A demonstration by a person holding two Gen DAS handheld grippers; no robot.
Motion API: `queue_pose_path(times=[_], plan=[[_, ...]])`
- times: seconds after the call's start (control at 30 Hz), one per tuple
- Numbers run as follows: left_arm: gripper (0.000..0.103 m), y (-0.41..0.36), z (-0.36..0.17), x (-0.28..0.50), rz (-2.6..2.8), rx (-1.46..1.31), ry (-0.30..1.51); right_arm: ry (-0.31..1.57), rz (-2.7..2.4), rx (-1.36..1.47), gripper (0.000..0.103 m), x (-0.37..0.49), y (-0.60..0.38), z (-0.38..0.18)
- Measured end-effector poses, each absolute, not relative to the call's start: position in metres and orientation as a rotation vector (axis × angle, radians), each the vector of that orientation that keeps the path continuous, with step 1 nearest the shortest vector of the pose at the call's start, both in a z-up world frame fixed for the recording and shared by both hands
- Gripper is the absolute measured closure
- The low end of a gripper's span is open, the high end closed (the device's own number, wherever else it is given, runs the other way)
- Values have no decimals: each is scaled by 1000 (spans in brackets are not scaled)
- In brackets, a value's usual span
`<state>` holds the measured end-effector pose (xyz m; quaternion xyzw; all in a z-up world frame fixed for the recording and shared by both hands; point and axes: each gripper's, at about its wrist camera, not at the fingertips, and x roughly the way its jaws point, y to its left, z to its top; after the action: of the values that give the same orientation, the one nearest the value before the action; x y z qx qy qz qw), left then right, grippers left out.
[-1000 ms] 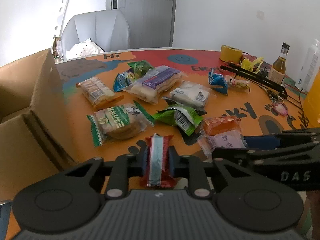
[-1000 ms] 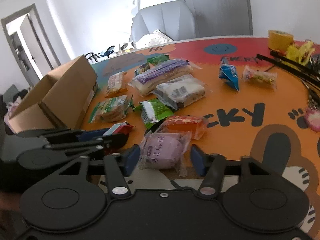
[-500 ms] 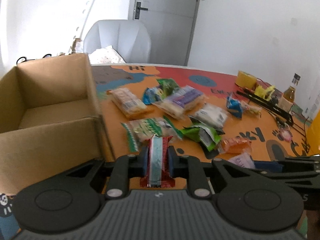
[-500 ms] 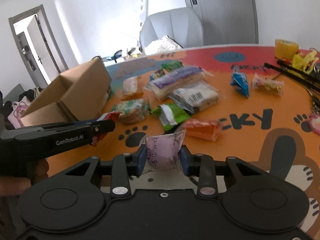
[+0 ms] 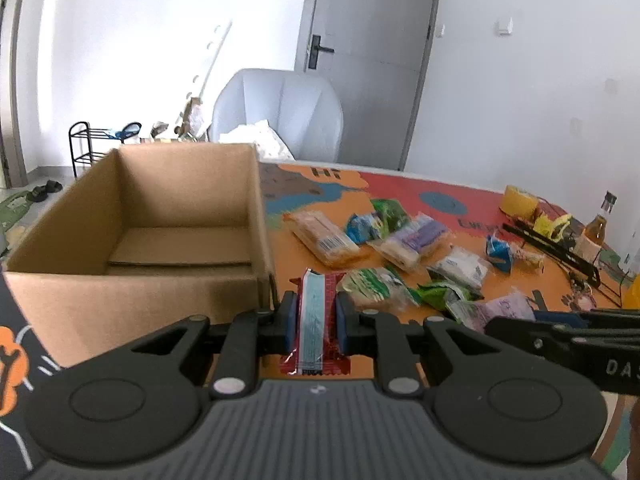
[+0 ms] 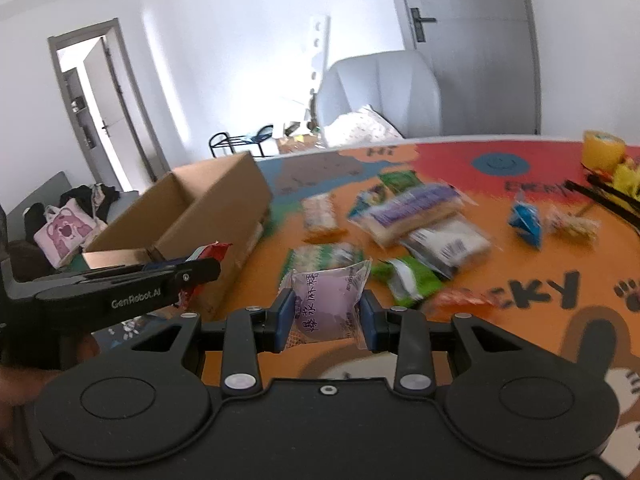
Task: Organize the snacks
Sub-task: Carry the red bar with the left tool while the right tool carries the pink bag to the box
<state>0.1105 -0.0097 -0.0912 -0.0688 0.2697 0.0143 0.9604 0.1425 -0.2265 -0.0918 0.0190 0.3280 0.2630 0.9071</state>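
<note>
**A:** What does the left wrist camera show?

**B:** The left gripper [image 5: 313, 322] is clamped on a slim red wrapper with a pale blue stripe [image 5: 313, 320], glossy foil with crimped ends, standing upright between the blue pads. Just beyond it sits the cardboard box [image 5: 160, 288], open-topped, plain matte brown, with a loose flat sheet of card on its floor. To the right, on the table [image 5: 472, 196] with its bright orange and red cartoon print, lie crinkly plastic packets: a long clear pack of biscuits [image 5: 324, 236], a purple-labelled pack [image 5: 412, 240], a green foil bag [image 5: 444, 294].

**A:** And the other claw?

**B:** It comes in from the right edge as flat black bars, the right gripper [image 5: 524, 314], with a pale purple packet at its tip.

**A:** The right wrist camera?

**B:** There the right gripper [image 6: 326, 314] pinches that purple packet [image 6: 326, 308], a soft puffy pillow of clear film with printed characters, squeezed between both blue pads. The left gripper [image 6: 208, 266] reaches in from the left, the red wrapper [image 6: 212, 250] poking out at its tip, right by the box [image 6: 224, 200] wall. The packets on the table [image 6: 520, 328] are blurred.
</note>
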Motion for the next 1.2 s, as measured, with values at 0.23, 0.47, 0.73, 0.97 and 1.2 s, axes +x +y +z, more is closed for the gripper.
queue_pose_path(times=[0.23, 0.47, 0.73, 0.97, 1.2], plan=[[84, 11, -75, 94, 61, -149, 508, 639, 602, 22, 70, 142, -195, -76], [84, 29, -49, 81, 75, -163, 446, 601, 660, 7, 70, 145, -164, -59], [84, 52, -39, 82, 116, -170, 425, 585, 705, -5, 70, 155, -134, -51], [84, 77, -41, 91, 151, -196, 431, 599, 732, -15, 70, 170, -105, -51], [84, 103, -46, 107, 182, -217, 450, 622, 755, -12, 70, 185, -78, -56]])
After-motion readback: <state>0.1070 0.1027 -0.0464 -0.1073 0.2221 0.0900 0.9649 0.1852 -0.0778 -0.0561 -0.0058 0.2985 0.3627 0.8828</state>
